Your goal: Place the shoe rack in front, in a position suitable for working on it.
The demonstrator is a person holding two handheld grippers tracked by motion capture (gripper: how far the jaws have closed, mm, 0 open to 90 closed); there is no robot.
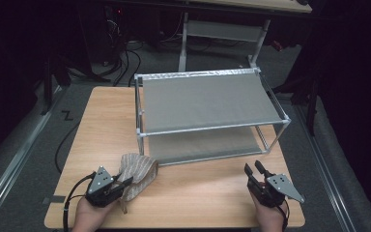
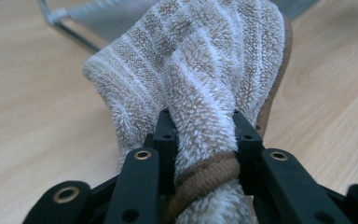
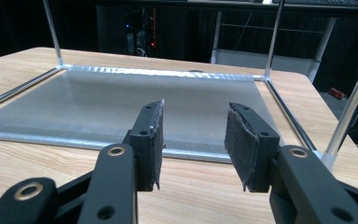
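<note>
So far only the pickup looks done: left gripper (image 1: 110,186) is clamped on the striped towel (image 1: 136,174), lying on the table (image 1: 101,125) just in front of the rack (image 1: 207,104), both shelves bare; right gripper (image 1: 256,175) stands empty, jaws apart, near the rack's front right corner.

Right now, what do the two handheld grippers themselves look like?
Both are black two-jaw tools. The left gripper and right gripper each carry a grey three-cornered plate on top, and a black cable trails from each. Brass-coloured rivets dot the jaw linkages. The right gripper's pads are dark, fuzzy and frayed at the edges.
</note>
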